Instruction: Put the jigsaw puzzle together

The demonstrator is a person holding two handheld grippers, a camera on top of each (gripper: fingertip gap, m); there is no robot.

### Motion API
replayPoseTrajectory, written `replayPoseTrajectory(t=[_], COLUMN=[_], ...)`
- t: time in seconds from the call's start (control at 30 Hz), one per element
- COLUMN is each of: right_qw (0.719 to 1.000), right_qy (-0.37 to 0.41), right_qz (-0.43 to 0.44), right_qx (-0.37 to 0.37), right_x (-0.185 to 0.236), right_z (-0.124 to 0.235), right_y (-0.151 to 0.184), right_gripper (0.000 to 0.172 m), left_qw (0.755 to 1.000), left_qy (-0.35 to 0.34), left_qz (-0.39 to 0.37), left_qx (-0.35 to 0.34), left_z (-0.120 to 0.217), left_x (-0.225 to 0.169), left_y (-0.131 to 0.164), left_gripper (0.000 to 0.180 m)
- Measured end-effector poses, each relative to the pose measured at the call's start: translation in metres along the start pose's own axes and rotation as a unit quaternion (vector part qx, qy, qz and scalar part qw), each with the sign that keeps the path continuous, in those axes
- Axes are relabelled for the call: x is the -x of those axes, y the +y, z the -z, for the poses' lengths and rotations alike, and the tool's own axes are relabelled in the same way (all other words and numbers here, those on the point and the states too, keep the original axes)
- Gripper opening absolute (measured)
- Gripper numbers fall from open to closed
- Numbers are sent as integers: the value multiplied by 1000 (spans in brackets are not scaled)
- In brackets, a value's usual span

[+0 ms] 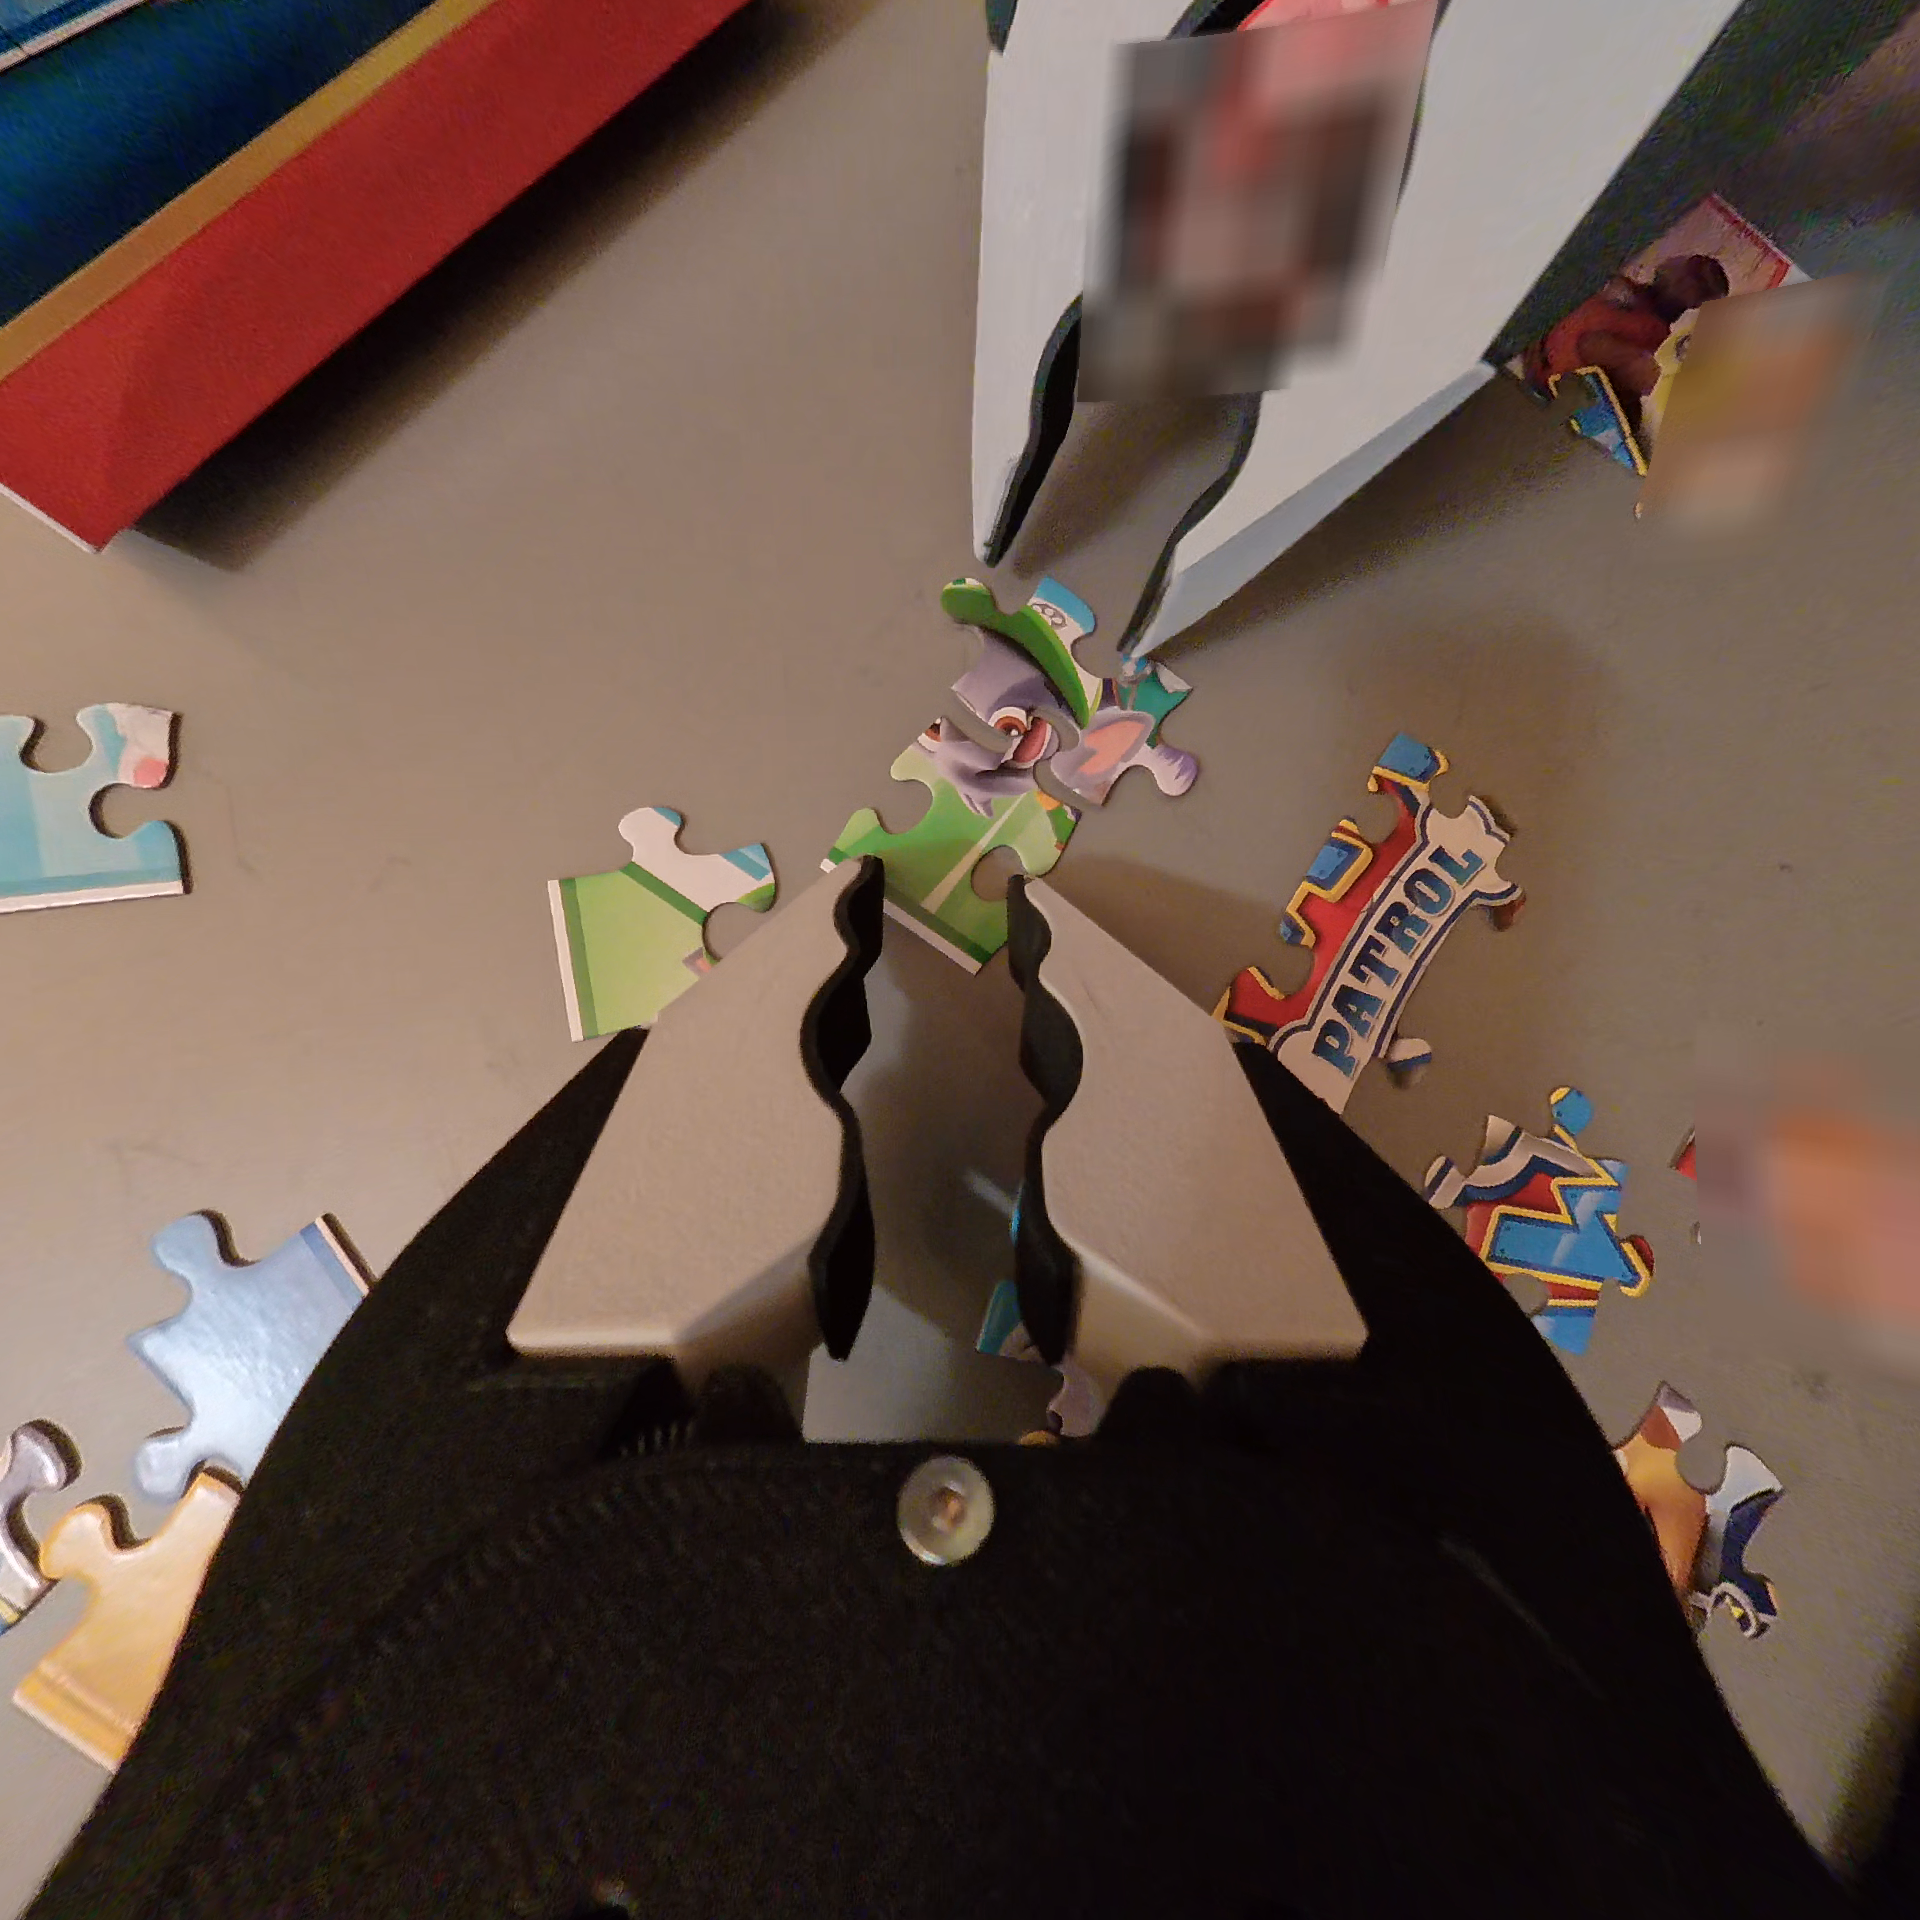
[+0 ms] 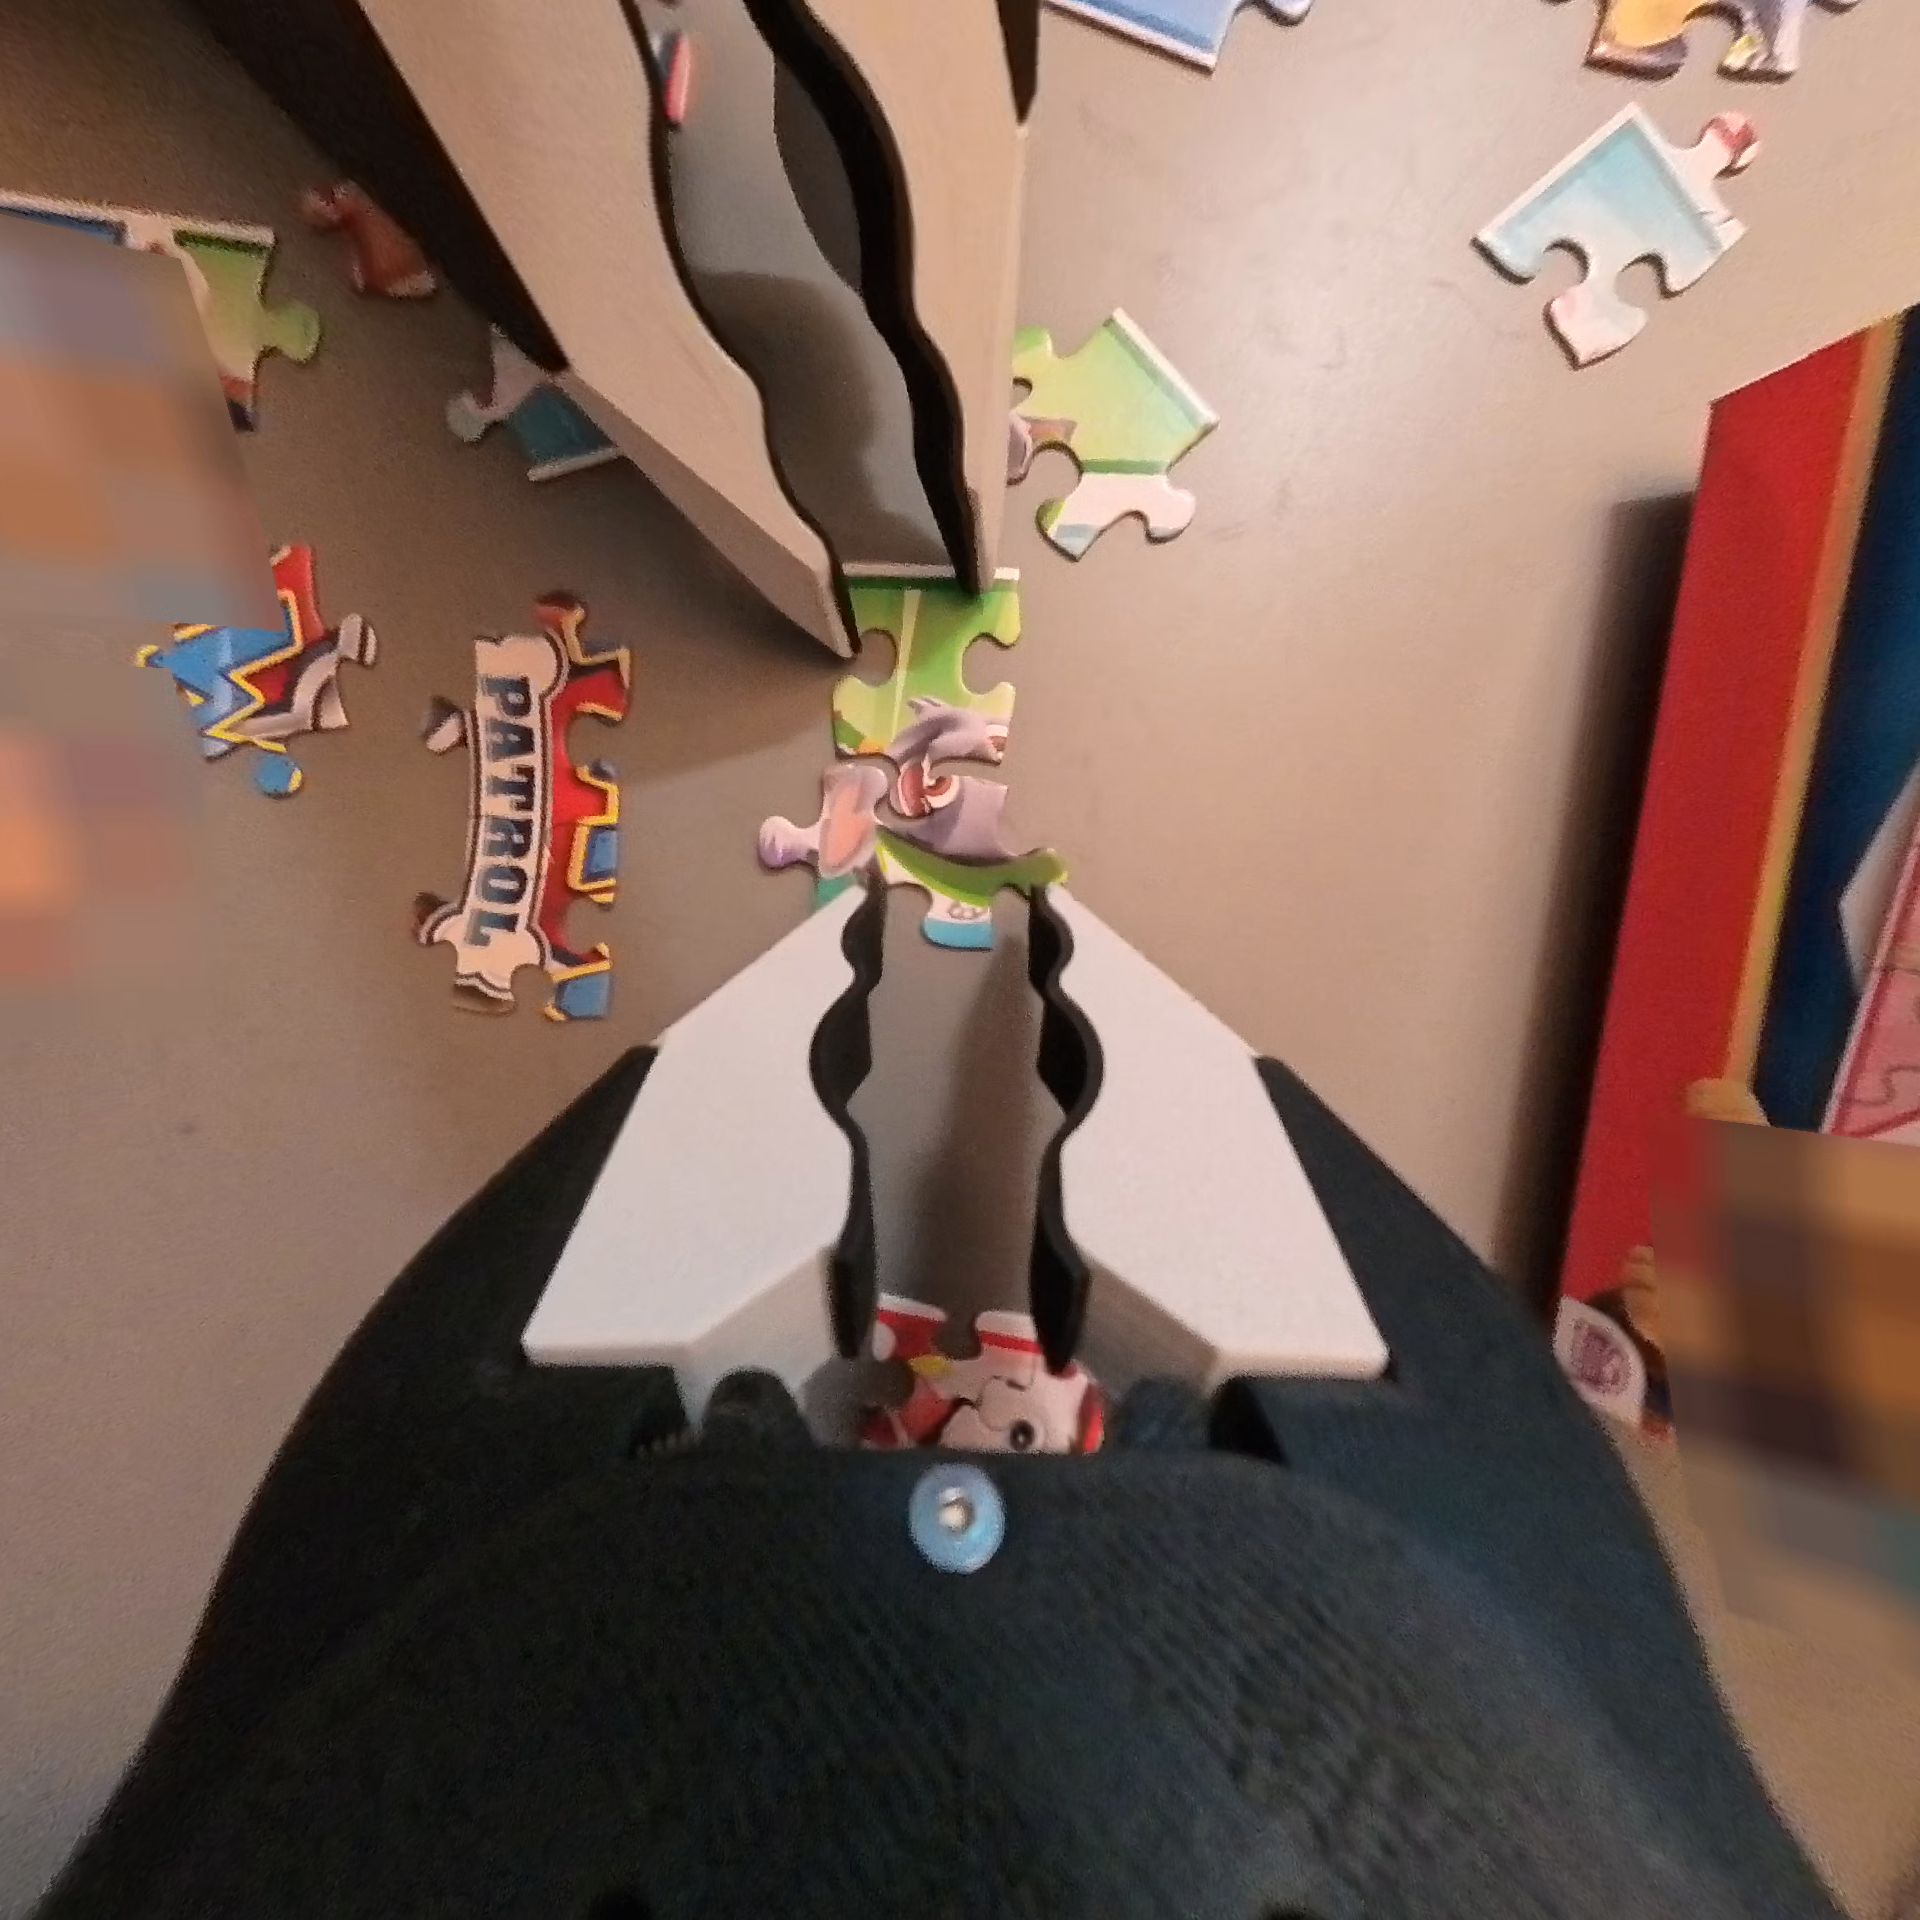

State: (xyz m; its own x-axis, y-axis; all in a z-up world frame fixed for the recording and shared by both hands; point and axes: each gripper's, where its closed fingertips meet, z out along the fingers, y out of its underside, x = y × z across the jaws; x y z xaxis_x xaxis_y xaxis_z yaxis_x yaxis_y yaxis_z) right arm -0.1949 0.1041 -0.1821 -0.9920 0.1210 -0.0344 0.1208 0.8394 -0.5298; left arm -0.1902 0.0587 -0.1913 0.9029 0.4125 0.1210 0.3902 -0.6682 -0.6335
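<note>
Two puzzle pieces lie on the grey table [image 1: 520, 644], fitted together with a thin gap along the seam. One is a green piece [image 1: 956, 842] and the other shows a grey dog's face under a green cap [image 1: 1049, 696]. My left gripper [image 1: 940, 883] is open, and its fingertips rest over the green piece's near edge. My right gripper [image 2: 956, 899] is open, with its tips at the cap piece's [image 2: 935, 821] near edge and nothing clamped. It faces the left gripper [image 2: 909, 613] across the green piece [image 2: 914, 665]. In the left wrist view the right gripper [image 1: 1065, 597] has one tip touching the cap piece.
A red and blue box [image 1: 260, 260] lies at the far left and also shows in the right wrist view [image 2: 1766, 831]. Loose pieces lie around: another green one [image 1: 644, 925], a red and white lettered one [image 1: 1371, 935], a light blue one [image 1: 83, 810], and several more. The grippers' ends are close to 6 cm from one another.
</note>
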Motion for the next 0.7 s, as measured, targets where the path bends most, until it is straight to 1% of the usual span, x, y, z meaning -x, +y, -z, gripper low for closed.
replayPoseTrajectory(t=[0.17,0.23,0.43,0.7], right_qw=[999,998,997,998], right_qy=[22,35,37,48], right_qz=[-20,-23,-45,-42], right_qx=[-36,-36,-40,-30], right_x=[13,16,16,11], right_z=[4,2,-9,-13], right_y=[-9,-7,-3,-4], right_gripper=[32,35,44,44], left_qw=[1000,1000,1000,1000], left_qy=[-1,0,5,5], left_qz=[-12,-14,-15,-13], left_qx=[-3,-5,-8,-13], left_z=[0,-1,-2,-2], left_x=[-1,-2,-4,-3], left_y=[0,0,-1,-1], left_gripper=[21,21,20,18])
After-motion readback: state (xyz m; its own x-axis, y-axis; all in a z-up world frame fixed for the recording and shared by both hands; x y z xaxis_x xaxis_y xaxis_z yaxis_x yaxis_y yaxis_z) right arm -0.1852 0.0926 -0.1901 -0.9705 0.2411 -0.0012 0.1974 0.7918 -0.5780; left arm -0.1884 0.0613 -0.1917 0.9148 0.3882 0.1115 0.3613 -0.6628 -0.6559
